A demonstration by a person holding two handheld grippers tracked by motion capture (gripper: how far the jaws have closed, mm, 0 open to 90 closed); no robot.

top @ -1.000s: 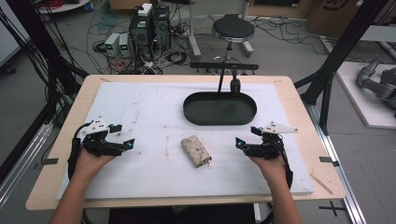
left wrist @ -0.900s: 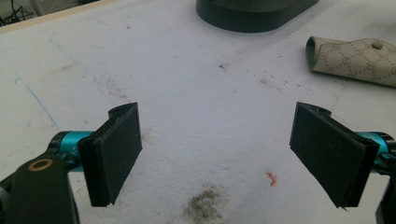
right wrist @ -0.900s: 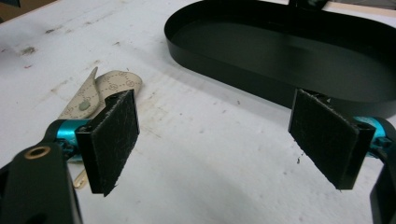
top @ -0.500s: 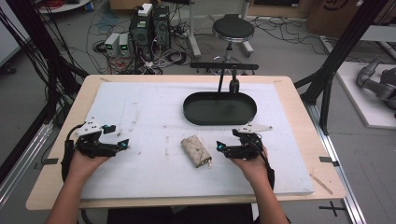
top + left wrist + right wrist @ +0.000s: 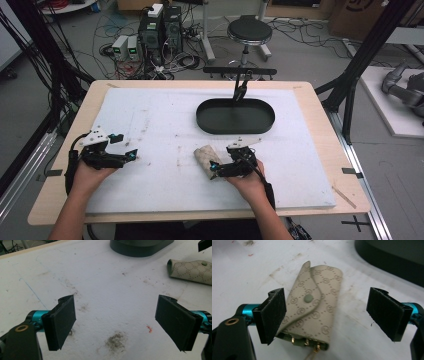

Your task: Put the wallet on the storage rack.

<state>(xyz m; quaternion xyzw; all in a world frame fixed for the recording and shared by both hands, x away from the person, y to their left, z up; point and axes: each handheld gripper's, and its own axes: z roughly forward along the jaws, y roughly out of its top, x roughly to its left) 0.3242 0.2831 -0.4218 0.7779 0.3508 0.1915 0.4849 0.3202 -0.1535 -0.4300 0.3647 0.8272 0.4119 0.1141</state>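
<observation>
- Since the earlier high-view frames, the right tool (image 5: pixel 215 169) has travelled left from the right side of the counter (image 5: pixel 310 100) and now sits at the near end of the beige pouch (image 5: pixel 204 156); the left tool (image 5: pixel 131 156) has stayed near the left edge of the white mat (image 5: pixel 165 115)
- The pouch lies in the same spot, near the middle of the mat, just in front of the black oval tray (image 5: pixel 235 116)
- The right gripper view shows the right tool (image 5: pixel 327 315) with its jaws spread wide: the pouch (image 5: pixel 317 312) lies between them, close against the left jaw and well apart from the right one
- That view also reveals a snap button (image 5: pixel 308 298) on the curved flap and gold hardware (image 5: pixel 307 342) at the near end
- The left gripper view shows the left tool (image 5: pixel 115 320) with jaws wide apart over stained bare mat, with the pouch (image 5: pixel 192 270) far off at upper right
- The pouch carries a repeating round monogram print; its letters are too small to read
</observation>
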